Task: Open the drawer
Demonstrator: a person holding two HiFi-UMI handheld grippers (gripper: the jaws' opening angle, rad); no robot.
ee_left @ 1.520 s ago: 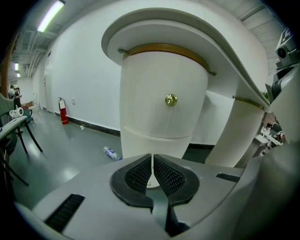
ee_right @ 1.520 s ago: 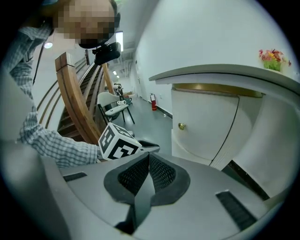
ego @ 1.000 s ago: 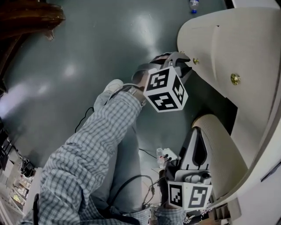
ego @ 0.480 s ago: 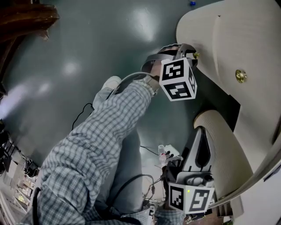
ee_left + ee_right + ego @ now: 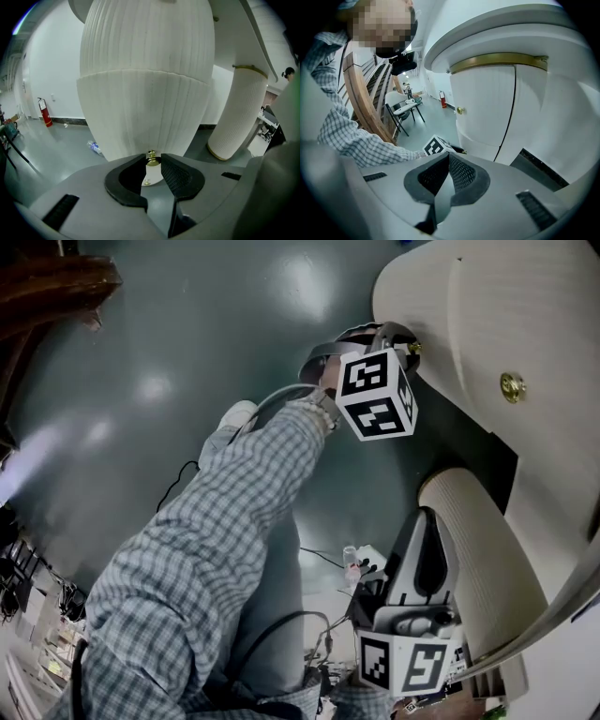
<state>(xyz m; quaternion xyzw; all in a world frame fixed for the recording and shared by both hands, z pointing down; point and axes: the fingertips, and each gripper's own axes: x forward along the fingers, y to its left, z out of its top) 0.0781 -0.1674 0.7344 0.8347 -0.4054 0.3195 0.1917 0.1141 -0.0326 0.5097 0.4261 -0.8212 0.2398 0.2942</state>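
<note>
A cream ribbed oval cabinet (image 5: 487,306) has a lower drawer front (image 5: 140,112) with a small brass knob (image 5: 151,155). My left gripper (image 5: 153,157) is up against that front. Its jaws are closing, with the knob between the fingertips and a small gap on each side. In the head view the left gripper (image 5: 398,341) sits at the knob (image 5: 413,349), and a second brass knob (image 5: 511,385) shows higher on the cabinet. My right gripper (image 5: 427,521) hangs low beside the cabinet's leg, shut and holding nothing; in its own view the right gripper (image 5: 449,157) faces the cabinet (image 5: 487,103).
A thick ribbed white leg (image 5: 469,549) stands right of the drawer. A plastic bottle (image 5: 94,148) lies on the grey floor and a fire extinguisher (image 5: 44,112) stands by the wall. Dark wooden furniture (image 5: 47,277) is at the far left. The person's checked sleeve (image 5: 234,512) spans the middle.
My left gripper has moved up and to the right in the head view, onto the lower drawer's knob, and its jaws now stand round it. The right gripper has stayed put.
</note>
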